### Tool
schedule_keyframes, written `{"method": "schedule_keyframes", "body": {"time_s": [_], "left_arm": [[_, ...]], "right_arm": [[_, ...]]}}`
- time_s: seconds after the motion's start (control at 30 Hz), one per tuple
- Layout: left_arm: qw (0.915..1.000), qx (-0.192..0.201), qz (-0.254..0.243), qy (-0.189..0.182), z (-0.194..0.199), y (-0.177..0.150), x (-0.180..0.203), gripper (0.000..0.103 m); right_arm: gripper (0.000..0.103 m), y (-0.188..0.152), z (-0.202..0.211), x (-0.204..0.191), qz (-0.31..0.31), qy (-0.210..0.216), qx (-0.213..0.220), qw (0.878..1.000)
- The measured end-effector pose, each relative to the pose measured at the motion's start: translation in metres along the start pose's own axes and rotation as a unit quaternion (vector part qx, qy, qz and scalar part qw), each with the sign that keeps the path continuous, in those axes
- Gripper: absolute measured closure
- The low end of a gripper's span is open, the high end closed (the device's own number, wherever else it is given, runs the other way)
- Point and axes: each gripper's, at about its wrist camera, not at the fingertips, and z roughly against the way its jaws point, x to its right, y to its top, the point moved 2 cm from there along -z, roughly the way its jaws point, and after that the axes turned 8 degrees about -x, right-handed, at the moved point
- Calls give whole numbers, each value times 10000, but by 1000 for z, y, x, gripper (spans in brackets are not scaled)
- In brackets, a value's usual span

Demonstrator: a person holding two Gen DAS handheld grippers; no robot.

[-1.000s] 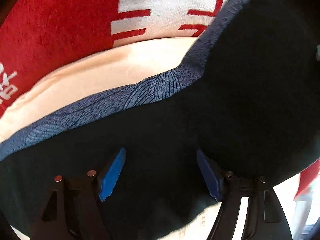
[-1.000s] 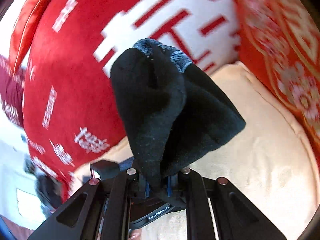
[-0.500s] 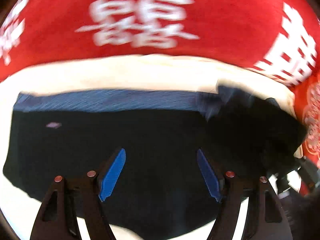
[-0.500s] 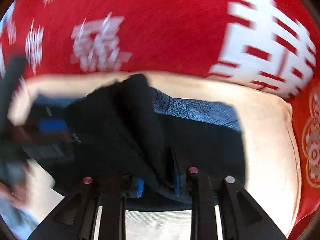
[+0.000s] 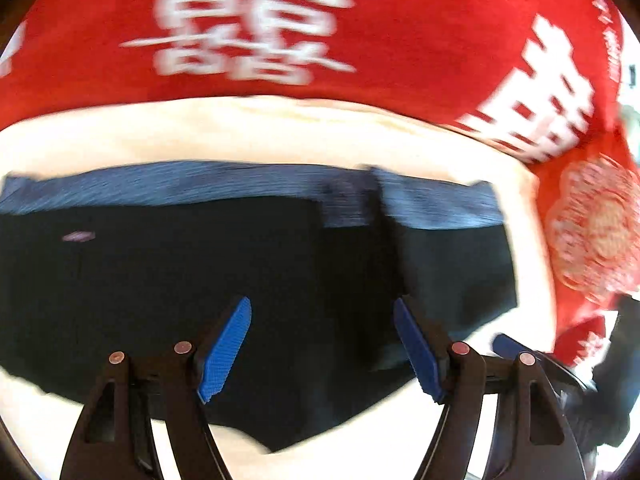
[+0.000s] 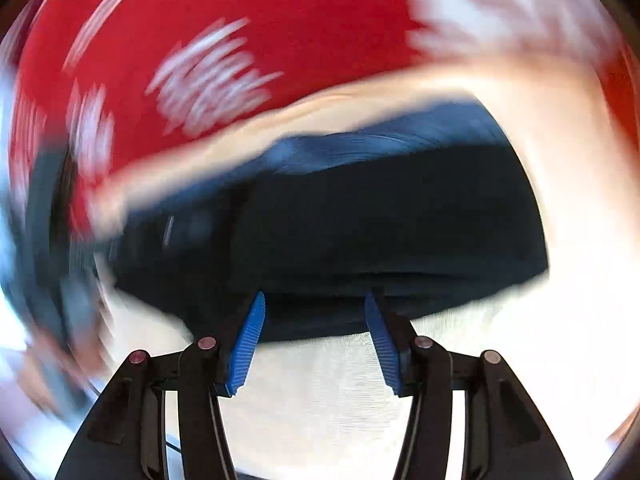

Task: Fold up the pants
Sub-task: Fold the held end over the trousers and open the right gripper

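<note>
White characters sprawl across the red cushion (image 5: 360, 40), too blurred to read. The black pants (image 5: 240, 280) lie flat on the cream seat (image 5: 260, 132), blue waistband (image 5: 200, 184) toward the cushion. Left gripper (image 5: 322, 346) hangs over them, jaws apart, empty. Right gripper (image 6: 314, 340) has just been opening, nothing between its jaws

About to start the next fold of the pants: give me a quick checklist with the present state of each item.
1. Right hand-held gripper let go: ok, jaws just opened, nothing pinched.
2. Left hand-held gripper free: ok, open above the cloth.
3. Black pants down on the cream cushion: ok.
4. Blue waistband along the far edge: ok.
5. Folded layers lined up: cannot tell, blurred.
6. Wrinkle-free: cannot tell.
</note>
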Motion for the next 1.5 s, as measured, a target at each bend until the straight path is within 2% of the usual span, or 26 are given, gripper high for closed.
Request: {"method": "schedule_keyframes", "body": {"time_s": [0.03,0.1,0.17,0.23,0.27,0.3,0.33,0.43,0.53,0.63,0.73,0.8,0.87,0.9,0.93,0.97,1.03,1.1,1.17,1.23,1.3,1.33,1.37,1.4,1.43,1.5], "left_arm": [[9999,-79,-103,-97,-5,4,9,28],[9994,-221,-246,-119,-12,12,25,28],[9989,-360,-311,-19,-34,11,38,28],[9983,-514,-245,-80,-40,0,45,28],[9980,-600,-180,-87,-48,0,45,31],[9979,-615,-169,-74,-49,-4,47,36],[9980,-599,-211,25,-50,-7,49,39],[9975,-510,-396,302,-43,-21,55,41],[9969,-491,-432,432,-43,-38,56,41],[9962,-419,-438,619,-43,-56,54,41],[9950,-250,-455,852,-40,-62,59,41],[9943,-161,-340,1002,-31,-61,60,41],[9928,95,-328,1146,-11,-57,63,41],[9924,202,-325,1169,-3,-54,64,38],[9919,344,-318,1179,7,-50,67,25],[9915,457,-326,1175,14,-46,69,20],[9912,586,-410,1115,21,-31,79,20],[9913,579,-480,1079,13,-16,92,20],[9909,490,-545,1126,-7,-1,103,20],[9903,401,-504,1229,-31,7,106,20],[9886,182,-359,1450,-56,6,98,20],[9878,-71,-192,1546,-71,0,87,20],[9891,-97,-89,1464,-76,-6,79,20],[9879,196,-222,1524,-70,-14,80,20],[9856,122,-318,1657,-70,-19,81,20],[9881,12,-169,1529,-65,-25,77,20]], "right_arm": [[46,7,0,25,-688,464,-29,9965],[47,14,-4,60,-1633,1116,-52,9802],[48,10,-8,75,-2082,1555,-80,9656],[48,9,-8,83,-2271,1764,-60,9577],[56,9,-9,85,-2354,1845,-52,9542],[69,11,-14,90,-2480,1986,-52,9482],[99,13,-18,94,-2582,2049,-110,9441],[98,13,-22,102,-2775,2152,-275,9359],[98,2,-13,95,-2390,2013,-383,9492],[99,-4,-23,98,-2389,1930,-577,9499],[97,2,-29,96,-2215,1788,-653,9564],[91,9,-24,91,-1973,1710,-745,9624],[74,15,-11,82,-1556,1560,-953,9708],[72,17,-2,79,-1336,1413,-890,9769],[71,23,13,76,-1008,1188,-682,9854],[71,30,27,75,-718,956,-463,9917],[71,48,45,79,-410,425,-81,9982],[75,71,49,91,-341,155,-9,9993],[77,90,42,96,-300,154,16,9994],[77,103,26,101,-219,50,-185,9996],[77,103,6,107,-194,48,-426,9989],[77,100,-2,109,-211,18,-528,9984],[77,95,-7,111,-222,-24,-542,9983],[77,92,-5,111,-177,-53,-428,9989],[77,88,-3,108,-105,-133,-336,9993],[77,80,0,101,77,-310,-342,9989]]}}
